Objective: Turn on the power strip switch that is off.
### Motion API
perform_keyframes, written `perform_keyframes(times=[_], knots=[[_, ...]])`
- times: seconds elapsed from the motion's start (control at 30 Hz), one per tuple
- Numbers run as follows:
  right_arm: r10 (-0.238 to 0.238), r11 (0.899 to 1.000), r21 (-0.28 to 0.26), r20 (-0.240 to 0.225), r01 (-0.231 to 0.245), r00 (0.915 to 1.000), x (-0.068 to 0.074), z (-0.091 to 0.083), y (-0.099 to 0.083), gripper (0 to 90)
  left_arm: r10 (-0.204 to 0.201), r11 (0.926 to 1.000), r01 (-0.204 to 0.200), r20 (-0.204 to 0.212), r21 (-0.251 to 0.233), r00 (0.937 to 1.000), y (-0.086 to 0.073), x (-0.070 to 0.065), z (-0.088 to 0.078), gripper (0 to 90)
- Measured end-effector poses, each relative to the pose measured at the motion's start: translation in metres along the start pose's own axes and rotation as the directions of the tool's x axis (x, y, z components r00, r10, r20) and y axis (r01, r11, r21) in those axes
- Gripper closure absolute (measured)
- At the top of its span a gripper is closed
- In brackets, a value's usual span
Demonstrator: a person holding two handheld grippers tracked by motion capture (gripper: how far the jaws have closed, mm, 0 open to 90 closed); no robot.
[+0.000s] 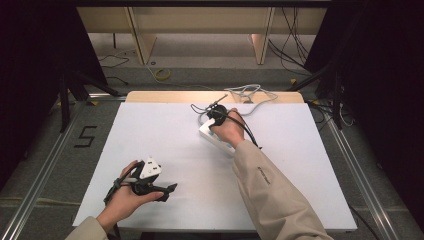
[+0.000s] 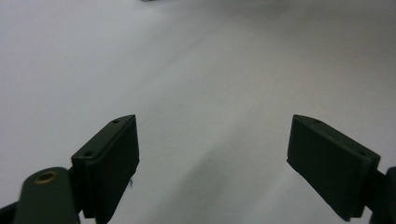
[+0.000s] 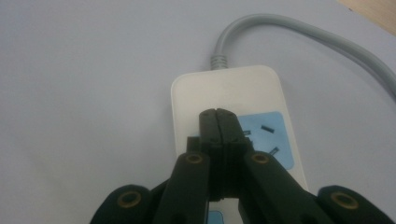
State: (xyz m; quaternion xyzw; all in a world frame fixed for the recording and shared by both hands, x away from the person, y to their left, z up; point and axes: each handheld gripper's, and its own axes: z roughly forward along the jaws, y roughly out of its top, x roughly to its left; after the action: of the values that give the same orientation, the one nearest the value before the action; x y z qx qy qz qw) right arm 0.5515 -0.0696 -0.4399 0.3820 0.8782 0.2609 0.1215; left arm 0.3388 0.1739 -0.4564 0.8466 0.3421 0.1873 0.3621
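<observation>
- Power strip [image 3: 233, 93]: near end hidden behind the closed right gripper [image 3: 218, 116].
- Its grey cable [image 3: 327, 42] cut off at frame edge.
- Far table edge blurred, left gripper view.

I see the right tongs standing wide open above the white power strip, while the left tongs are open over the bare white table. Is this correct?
Not fully. The right tongs are shut, jaws pressed together with nothing between them, above the white power strip; the right gripper view shows this. The rest holds: the left tongs are open over the bare white table.
</observation>
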Motion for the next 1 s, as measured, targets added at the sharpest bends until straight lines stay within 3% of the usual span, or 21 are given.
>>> perform_keyframes(times=[1.0], knots=[[0.012, 1.000, 0.025, 0.014, -0.012, 0.9998, 0.0055, 0.0033, 0.0007, 90.0, -0.008, 1.0000, 0.008, -0.006, -0.002, 1.0000, 0.0005, 0.0001, 0.0005, 15.9]])
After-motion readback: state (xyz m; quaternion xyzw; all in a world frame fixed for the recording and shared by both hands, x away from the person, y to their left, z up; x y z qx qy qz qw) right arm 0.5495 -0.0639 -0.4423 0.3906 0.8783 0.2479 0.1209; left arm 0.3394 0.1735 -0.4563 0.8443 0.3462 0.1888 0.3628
